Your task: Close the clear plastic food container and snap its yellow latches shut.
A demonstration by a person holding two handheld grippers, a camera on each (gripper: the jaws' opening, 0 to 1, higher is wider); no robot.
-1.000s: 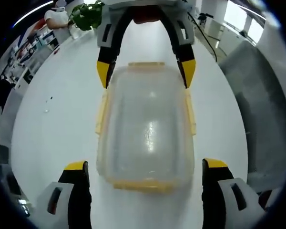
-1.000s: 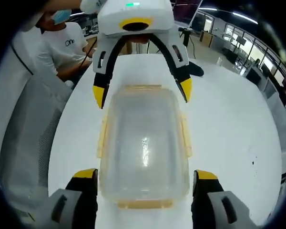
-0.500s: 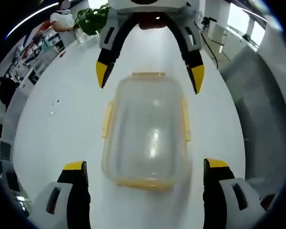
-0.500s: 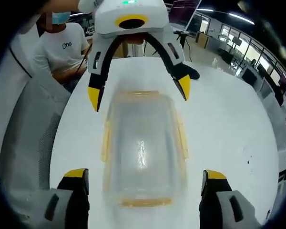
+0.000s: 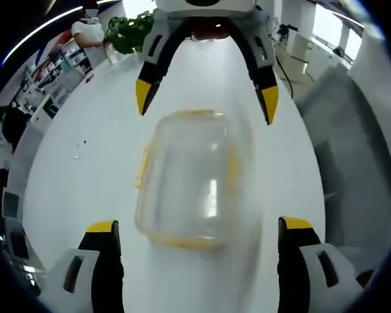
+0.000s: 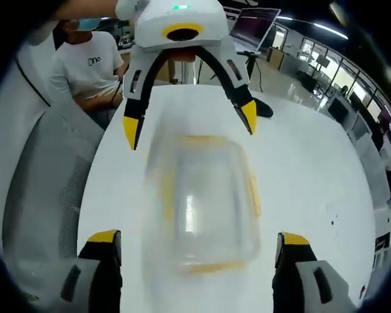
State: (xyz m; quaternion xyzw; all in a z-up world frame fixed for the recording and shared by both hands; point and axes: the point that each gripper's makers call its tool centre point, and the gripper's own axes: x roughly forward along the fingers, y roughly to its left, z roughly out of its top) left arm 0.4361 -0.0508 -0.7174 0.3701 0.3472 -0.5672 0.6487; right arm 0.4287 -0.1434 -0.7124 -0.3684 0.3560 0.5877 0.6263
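Left gripper view: both grippers, left gripper (image 5: 199,225) and right gripper (image 5: 205,104), wide apart, clear of the blurred container (image 5: 189,179).

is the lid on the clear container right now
Yes, the lid sits on the container. Motion blur hides whether its yellow latches are snapped.

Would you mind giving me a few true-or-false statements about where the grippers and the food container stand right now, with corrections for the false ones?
1. The clear container sits on the white table. True.
2. The left gripper is clamped on the container. False: its jaws stand wide apart on either side, not touching it.
3. The right gripper faces the left one across the container, jaws open. True.
4. The lid lies beside the container on the table. False: it sits on top of the container.
5. A person in a white T-shirt is beyond the table. True.
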